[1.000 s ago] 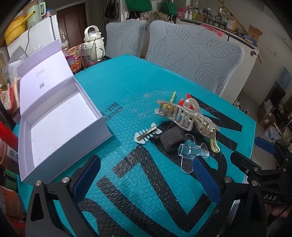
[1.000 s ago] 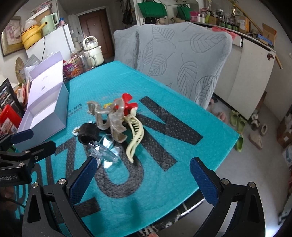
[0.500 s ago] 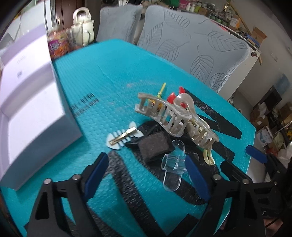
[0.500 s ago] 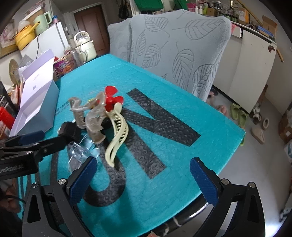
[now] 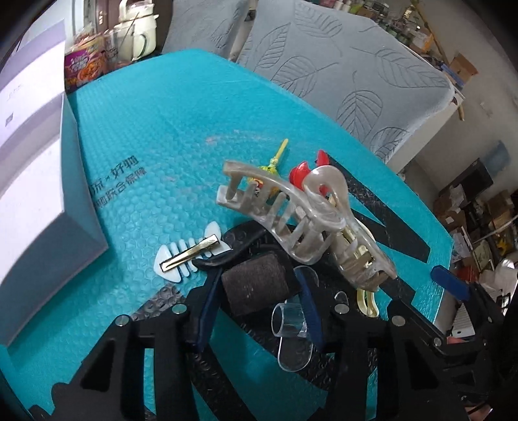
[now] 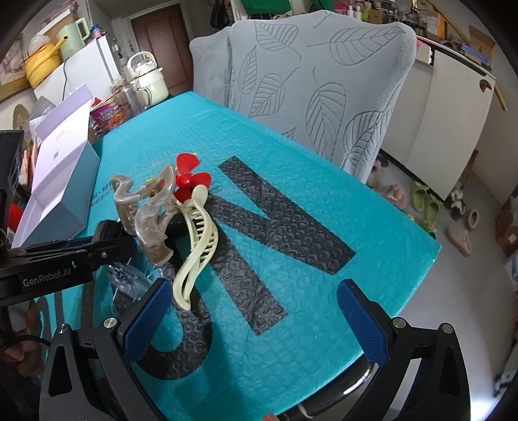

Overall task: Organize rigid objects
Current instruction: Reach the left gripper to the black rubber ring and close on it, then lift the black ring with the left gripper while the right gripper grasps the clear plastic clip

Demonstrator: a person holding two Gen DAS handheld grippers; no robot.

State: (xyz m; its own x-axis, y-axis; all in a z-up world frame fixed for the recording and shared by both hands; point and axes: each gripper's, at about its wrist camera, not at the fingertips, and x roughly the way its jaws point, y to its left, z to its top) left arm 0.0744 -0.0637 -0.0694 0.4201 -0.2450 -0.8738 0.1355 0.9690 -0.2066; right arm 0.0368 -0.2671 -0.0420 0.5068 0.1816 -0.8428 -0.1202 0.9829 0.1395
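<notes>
A pile of hair clips lies on the teal bubble mat (image 5: 168, 136). It holds a translucent beige claw clip (image 5: 285, 213), a cream claw clip (image 6: 197, 243), a red propeller clip (image 6: 187, 181), a white fishbone clip (image 5: 187, 256) and a clear clip (image 5: 291, 327). My left gripper (image 5: 257, 272) straddles a black hair roller (image 5: 255, 288). Its jaws are closing, with a thin gap still showing at the right pad. My right gripper (image 6: 252, 285) stands open over bare mat, its left finger beside the cream clip.
An open lavender box (image 5: 32, 194) sits left of the pile. A kettle (image 5: 136, 22) and a noodle cup (image 5: 84, 64) stand at the table's far end. Two leaf-patterned chairs (image 6: 323, 81) line the far side. The table edge (image 6: 404, 291) drops off at the right.
My left gripper came down and forward over the pile, and its jaws narrowed from wide open to either side of the black roller. My right gripper edged closer to the clips.
</notes>
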